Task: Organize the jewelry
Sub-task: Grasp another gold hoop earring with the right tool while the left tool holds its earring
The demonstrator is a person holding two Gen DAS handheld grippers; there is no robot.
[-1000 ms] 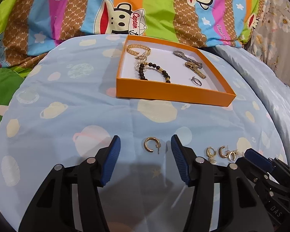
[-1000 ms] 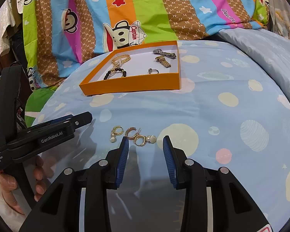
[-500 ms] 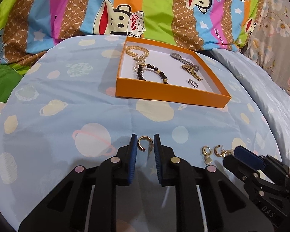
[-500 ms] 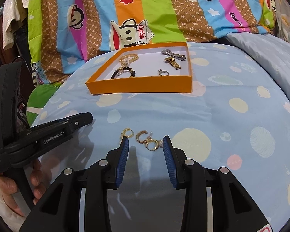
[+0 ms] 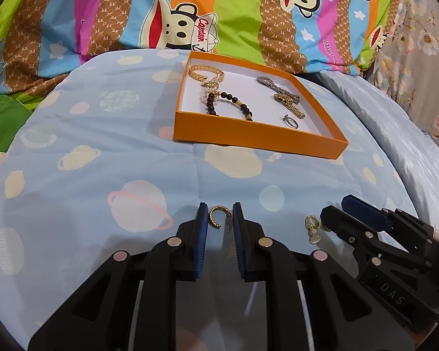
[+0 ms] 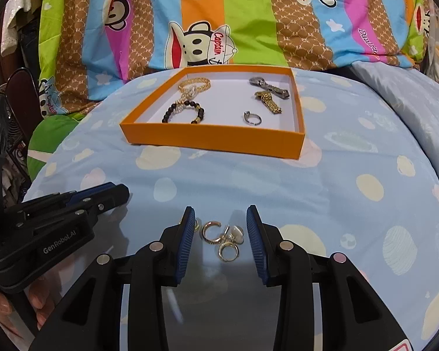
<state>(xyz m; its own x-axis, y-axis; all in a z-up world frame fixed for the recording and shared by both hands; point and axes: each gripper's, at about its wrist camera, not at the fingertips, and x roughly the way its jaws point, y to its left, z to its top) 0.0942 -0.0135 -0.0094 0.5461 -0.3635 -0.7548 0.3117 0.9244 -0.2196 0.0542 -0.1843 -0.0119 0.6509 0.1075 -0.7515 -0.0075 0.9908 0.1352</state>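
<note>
While the left gripper [image 5: 218,219] pinches the gold hoop earring [image 5: 216,216] on the bedsheet [image 5: 102,146], its thin post could slip free on lifting. Seen from the right, the right gripper [image 6: 221,228] stands apart around the earring cluster [image 6: 222,238]; closing may snag several, short of the orange box [image 6: 213,140].

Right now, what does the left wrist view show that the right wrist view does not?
Only the left wrist view shows the single gold hoop earring pinched in the left hand-held gripper. Only the right wrist view shows the earring cluster loose between the fingers of the right hand-held gripper, and fingers of a person's hand. Both show the orange box holding bracelets, watches and a ring on the blue planet-print sheet.
</note>
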